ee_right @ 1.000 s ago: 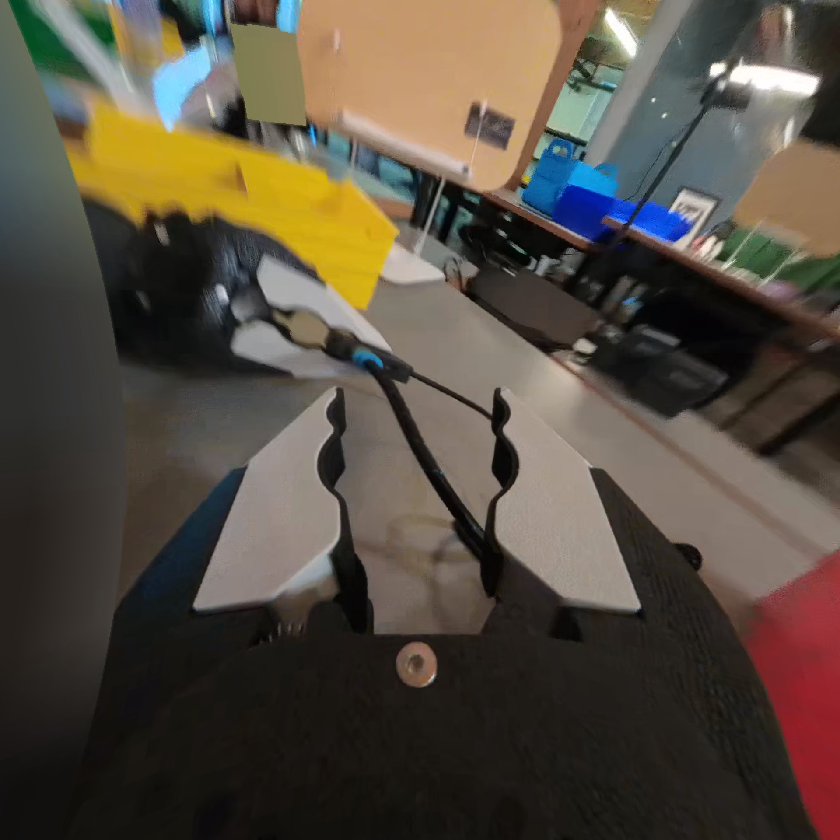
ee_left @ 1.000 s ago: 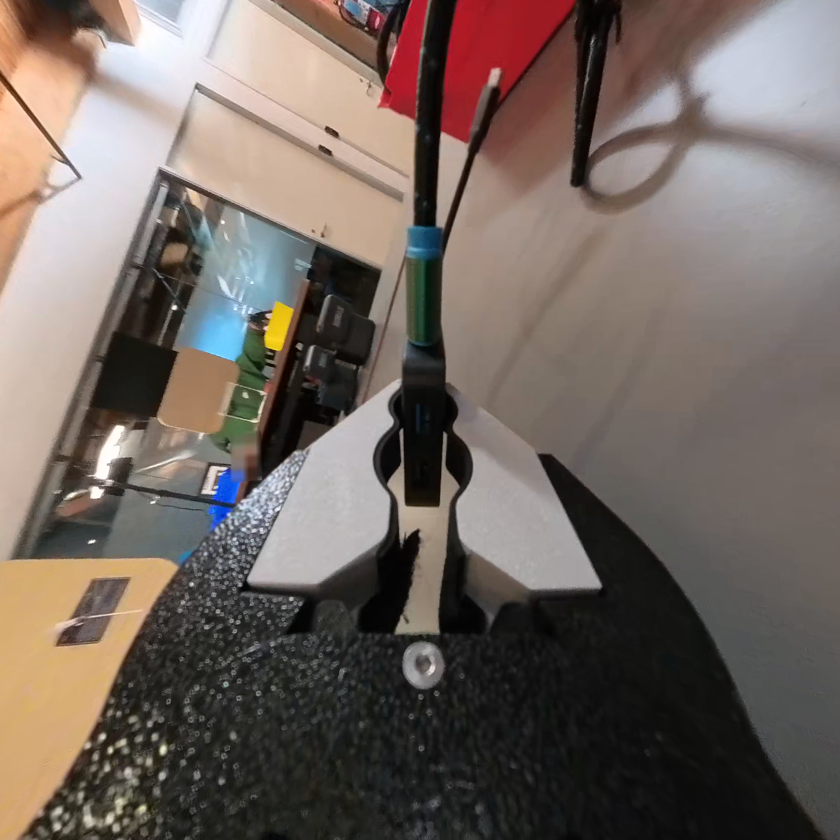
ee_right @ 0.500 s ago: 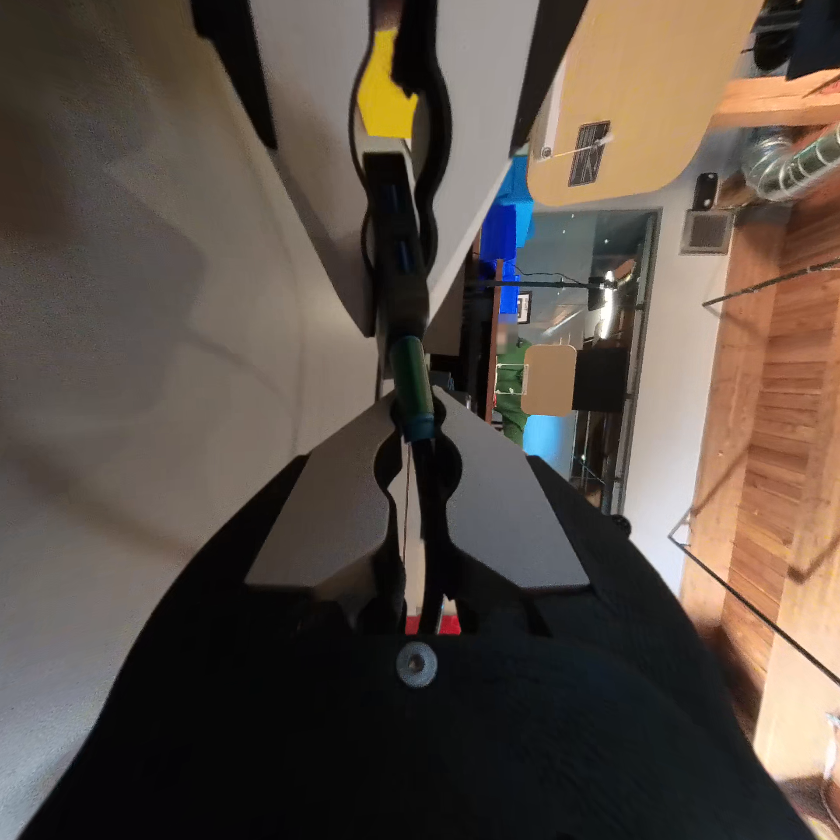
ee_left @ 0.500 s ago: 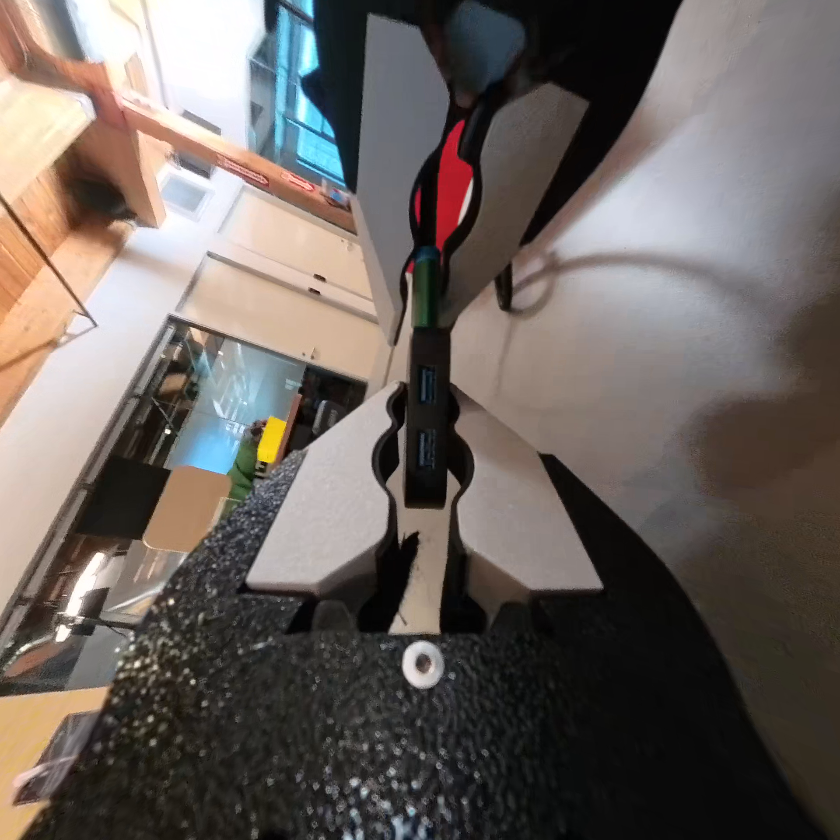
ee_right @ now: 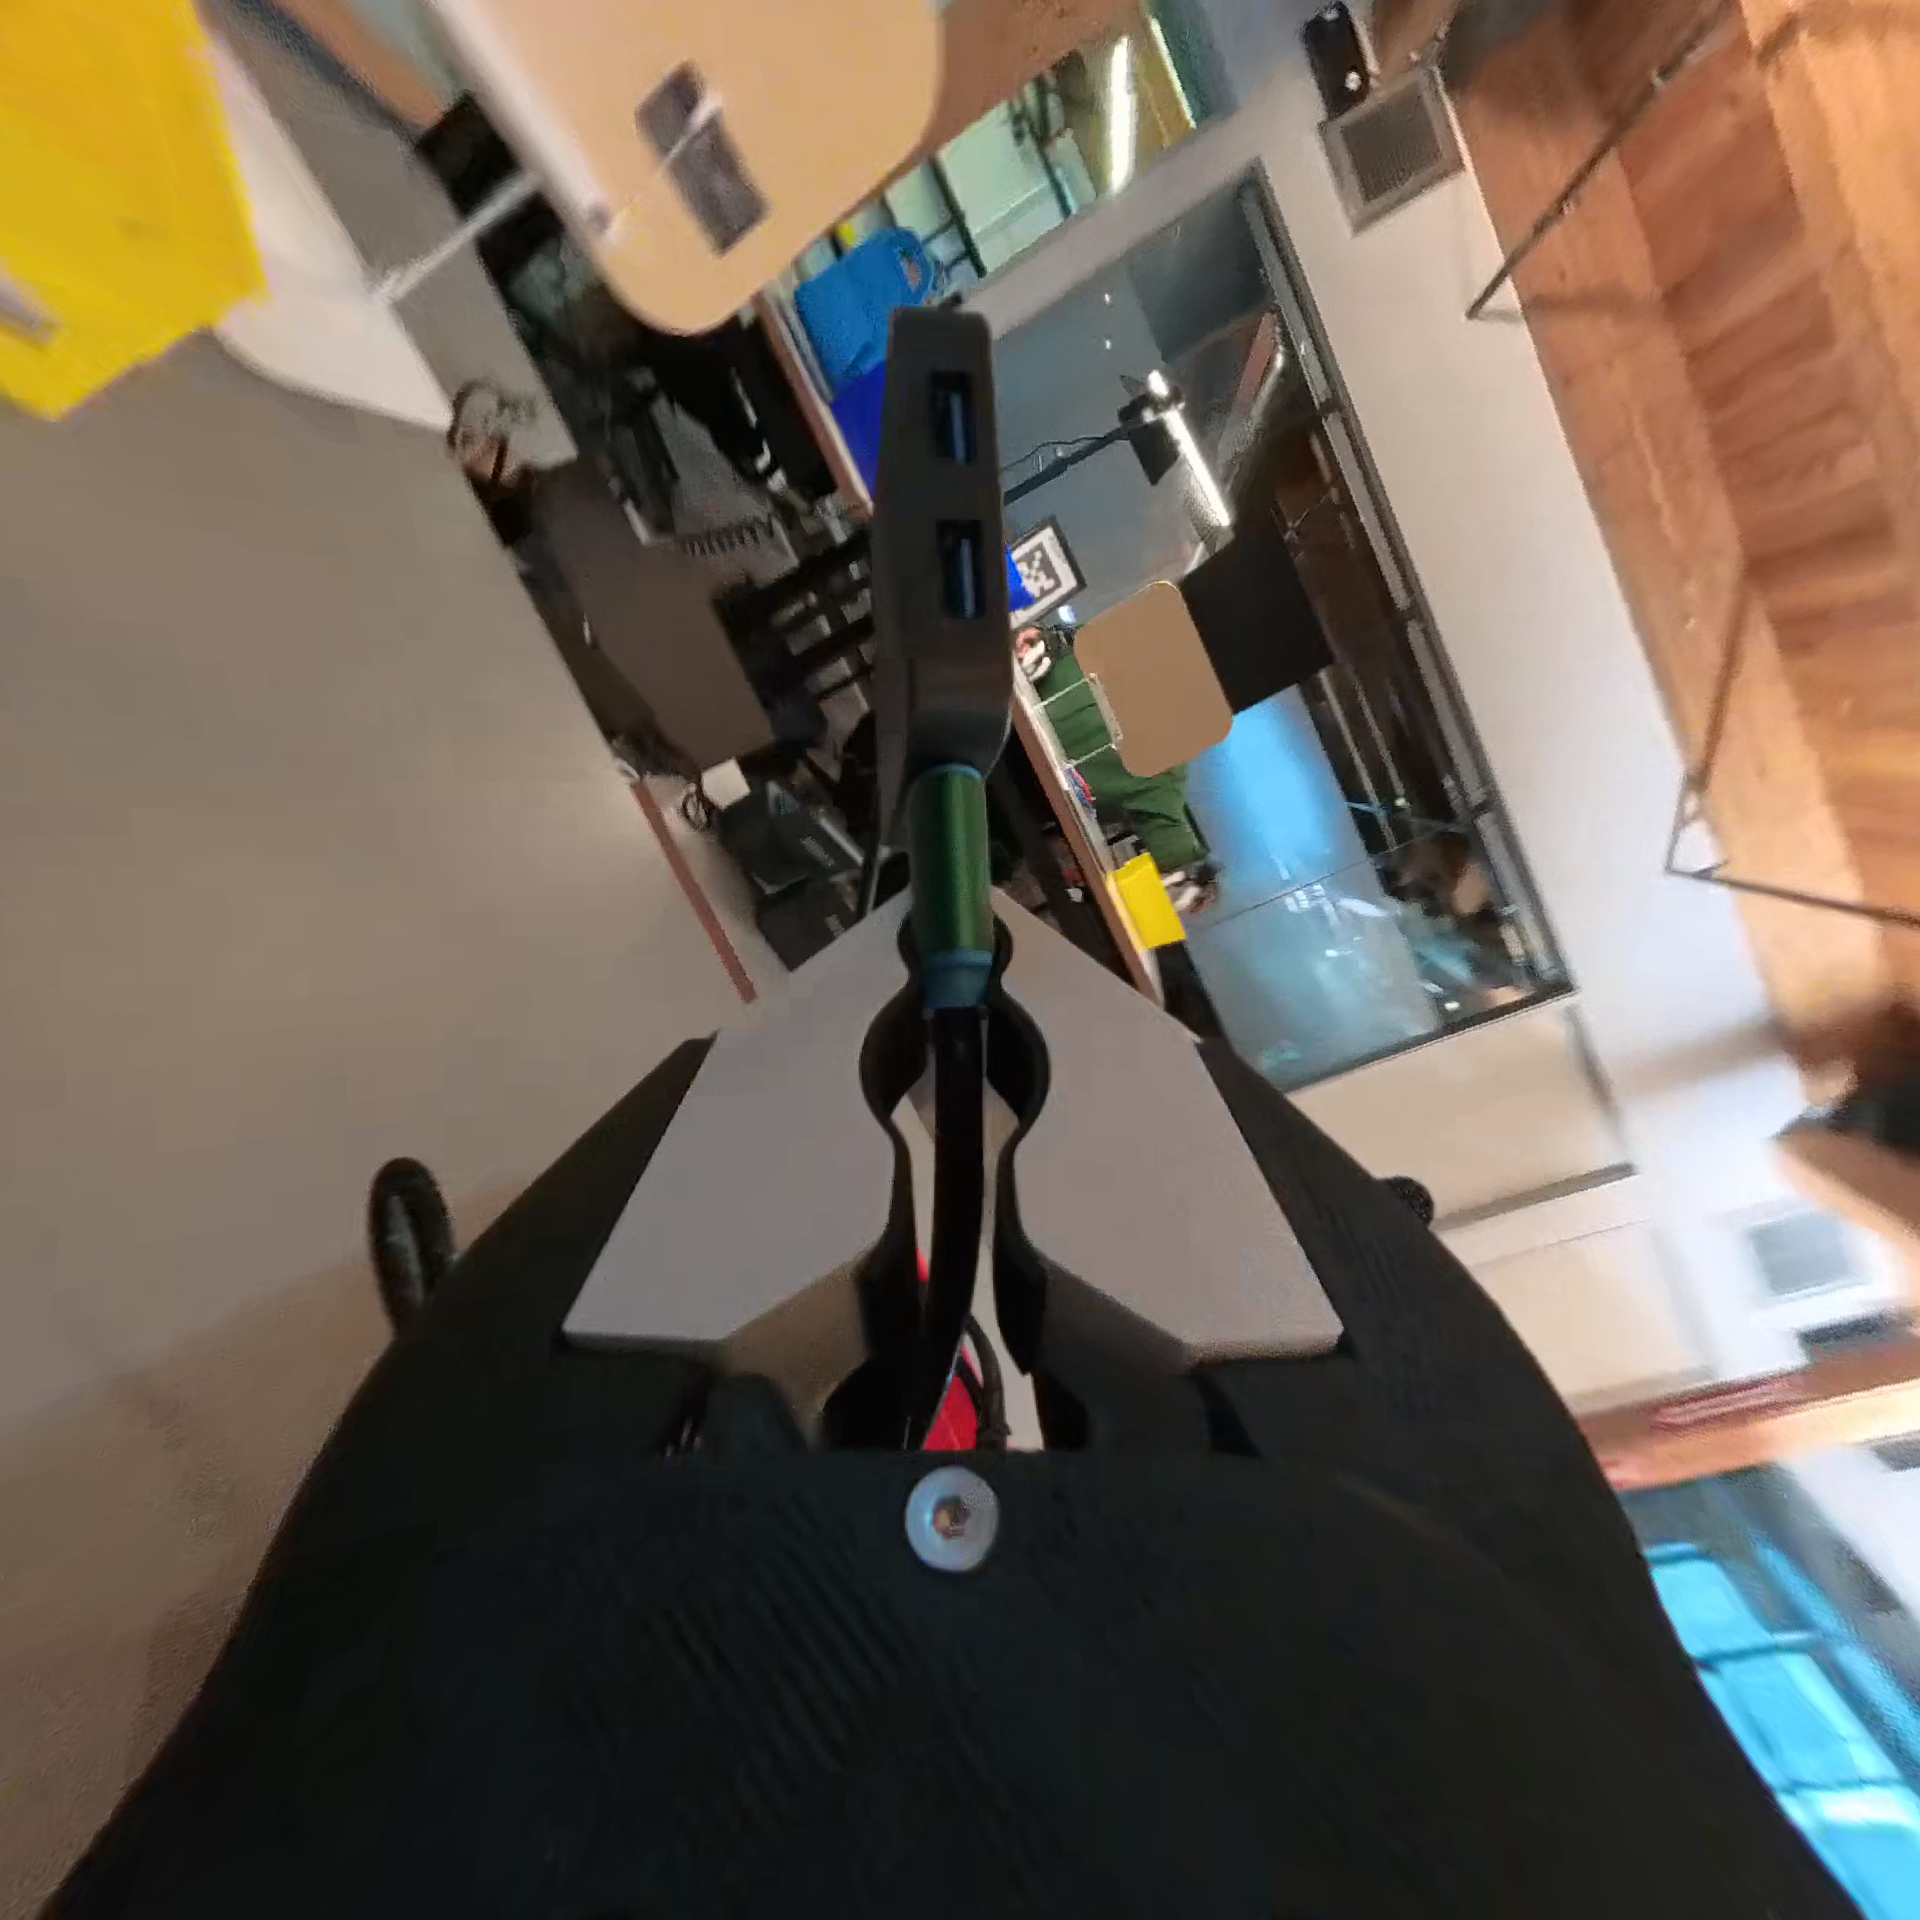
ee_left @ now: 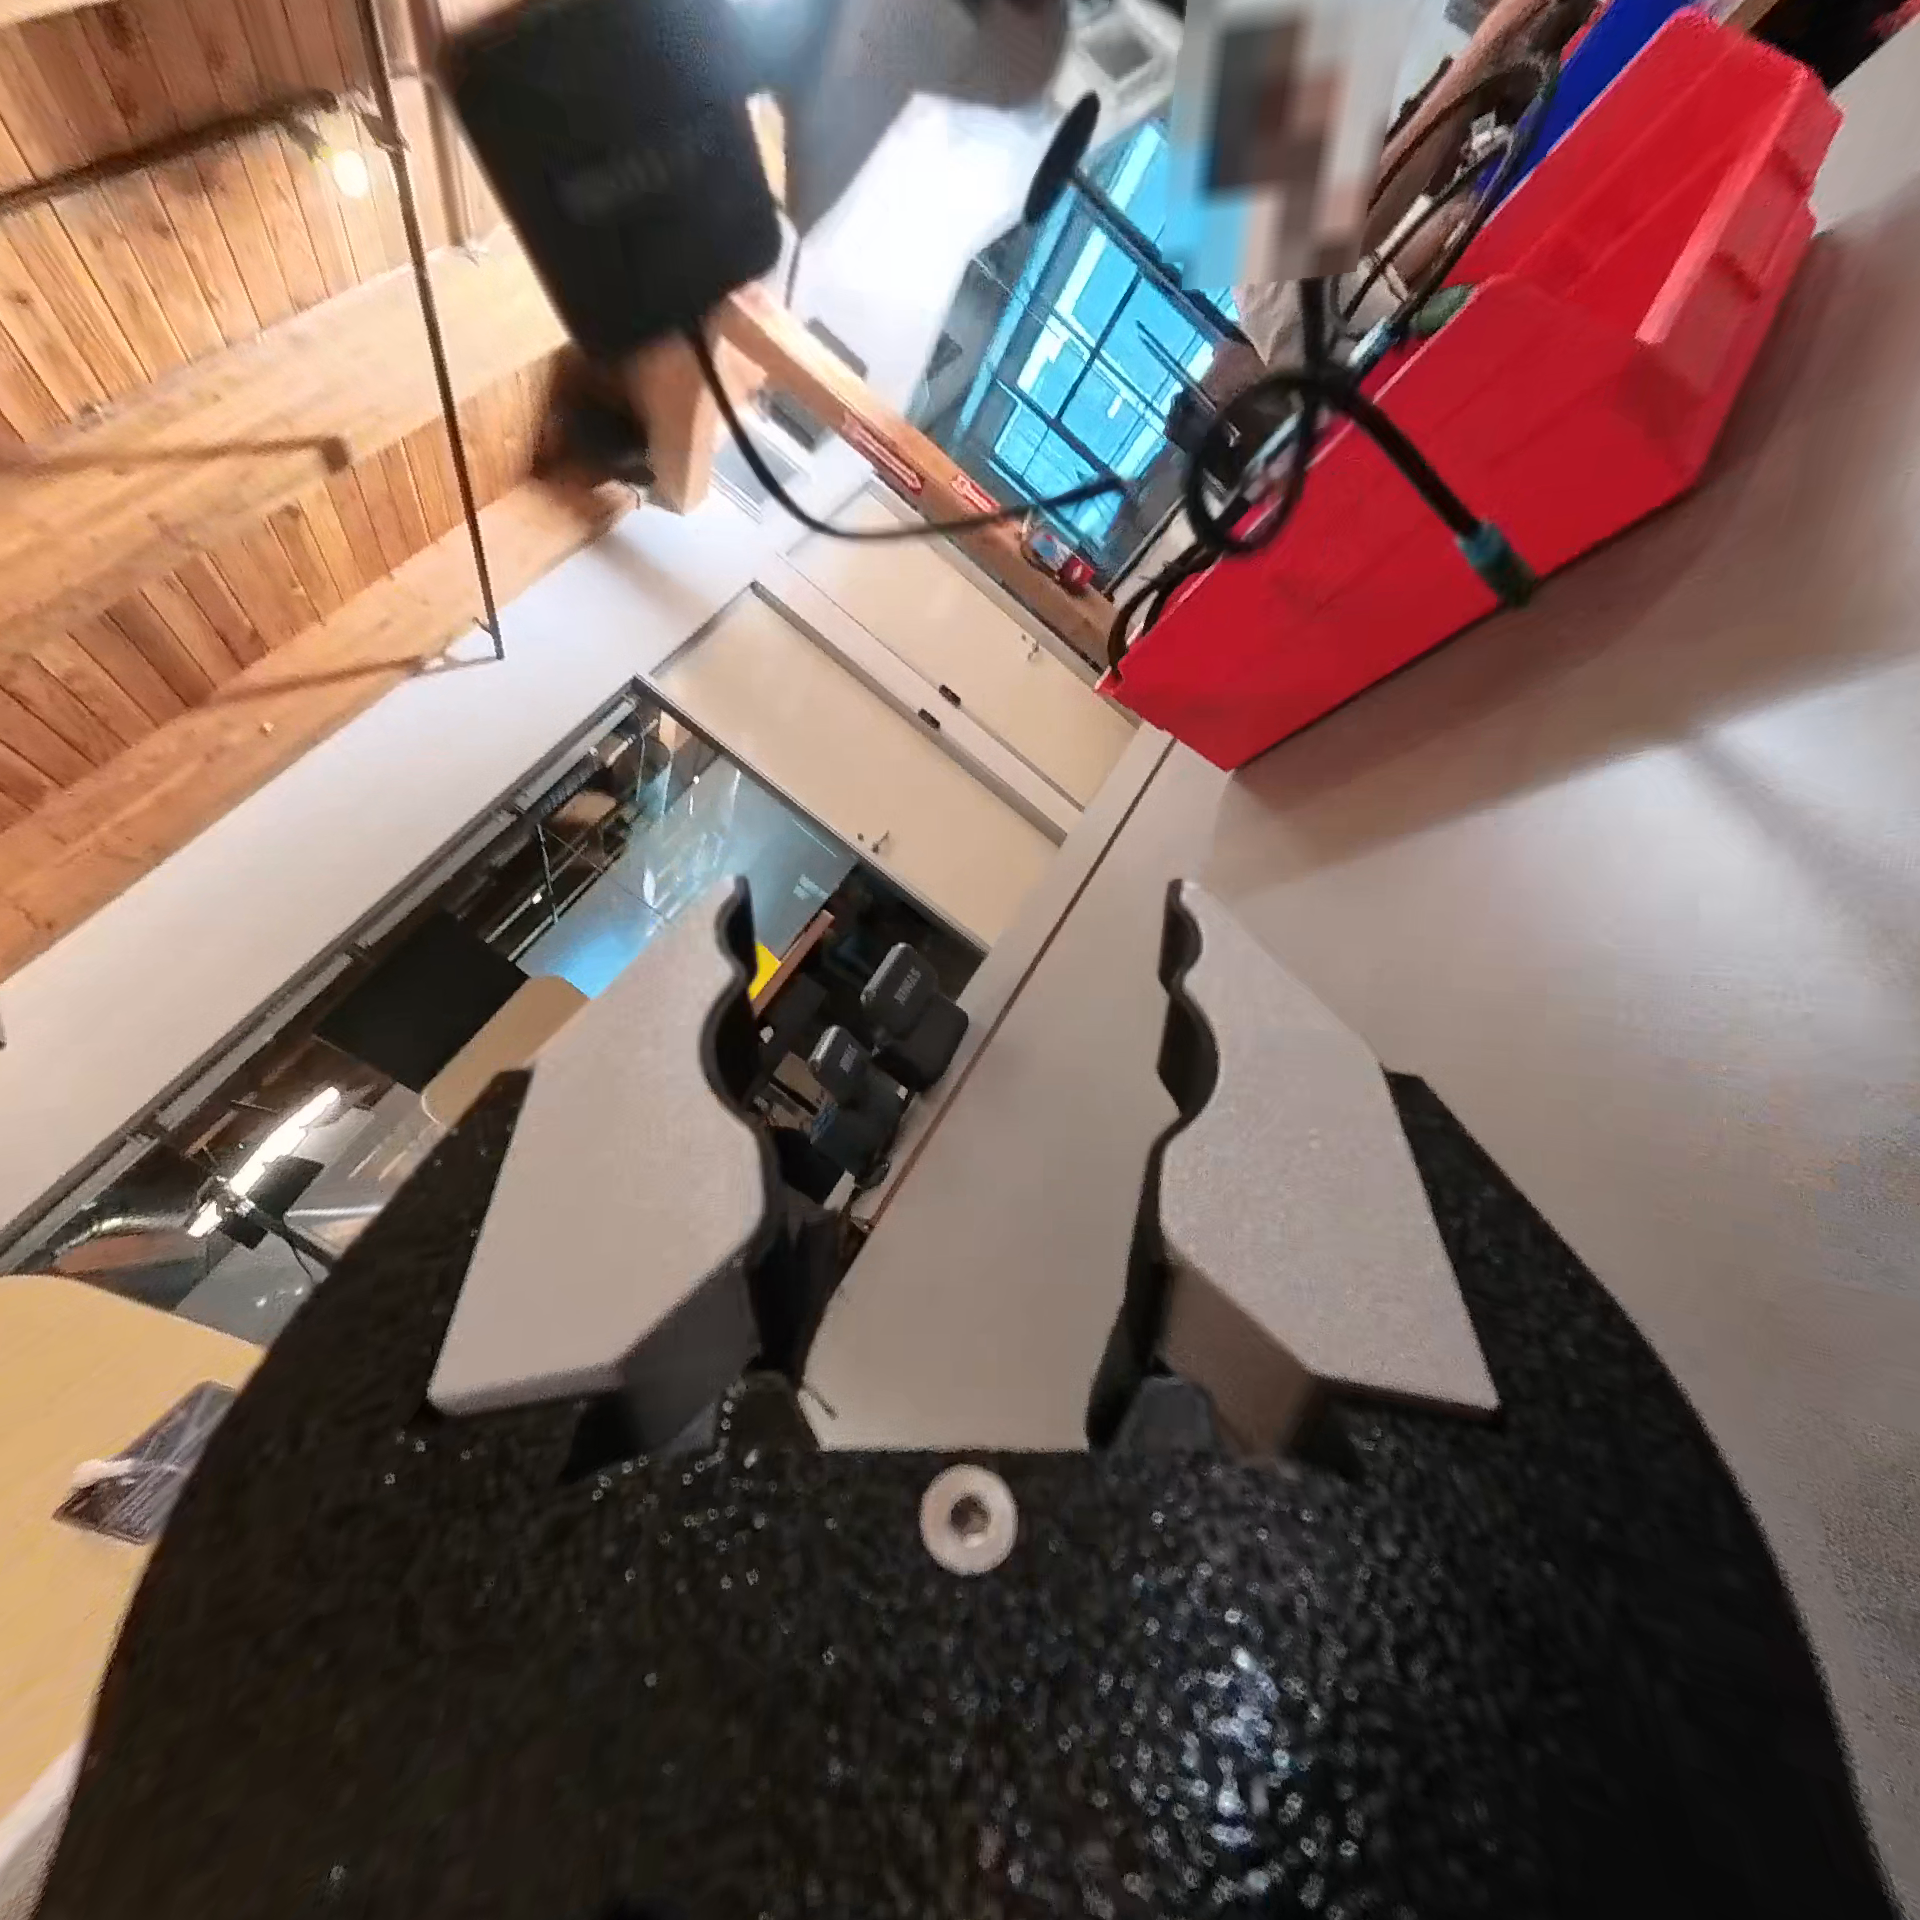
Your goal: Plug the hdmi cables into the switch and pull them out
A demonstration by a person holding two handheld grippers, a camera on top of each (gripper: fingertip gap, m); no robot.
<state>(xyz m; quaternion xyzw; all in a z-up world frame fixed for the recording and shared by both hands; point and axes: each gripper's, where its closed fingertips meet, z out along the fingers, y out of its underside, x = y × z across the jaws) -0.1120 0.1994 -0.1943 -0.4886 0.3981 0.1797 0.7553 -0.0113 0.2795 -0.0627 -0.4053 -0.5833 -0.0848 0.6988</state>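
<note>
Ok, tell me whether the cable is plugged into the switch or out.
Plugged in. The cable's green plug sits seated in the dark switch, with the right gripper shut on it.

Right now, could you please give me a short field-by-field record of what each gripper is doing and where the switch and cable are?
left gripper: open, fingers empty, over the grey table
right gripper: shut on the green plug
switch: dark, hanging in the air from the green plug, two blue ports facing the camera
cable: black, running back between the right fingers
red bin: on the table beyond the left gripper
</note>
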